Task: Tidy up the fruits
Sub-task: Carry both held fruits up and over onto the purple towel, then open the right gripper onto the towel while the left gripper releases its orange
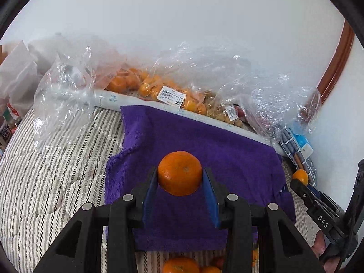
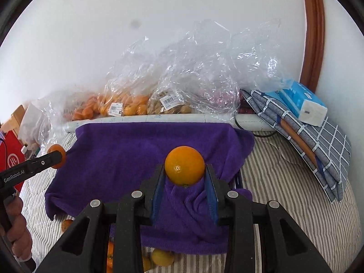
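My left gripper [image 1: 179, 175] is shut on a flattish tangerine [image 1: 179, 173] and holds it above the purple towel [image 1: 204, 141] on the striped bed. My right gripper [image 2: 184, 170] is shut on a smooth round orange [image 2: 184, 165] above the same purple towel [image 2: 127, 150]. Each gripper shows in the other's view: the right one [image 1: 298, 180] at the right edge with its orange [image 1: 300, 176], the left one [image 2: 56, 157] at the left with its tangerine [image 2: 58, 151]. More loose fruit [image 1: 180, 265] lies below the towel's near edge, also in the right wrist view [image 2: 162, 257].
Clear plastic bags of oranges [image 1: 150, 86] and brown fruit [image 2: 173, 108] lie along the white wall behind a rolled white sheet [image 2: 159, 118]. Folded checked cloth [image 2: 318, 141] and a blue tissue pack [image 2: 302, 104] sit at the right. A red bag [image 2: 11, 159] stands at the left.
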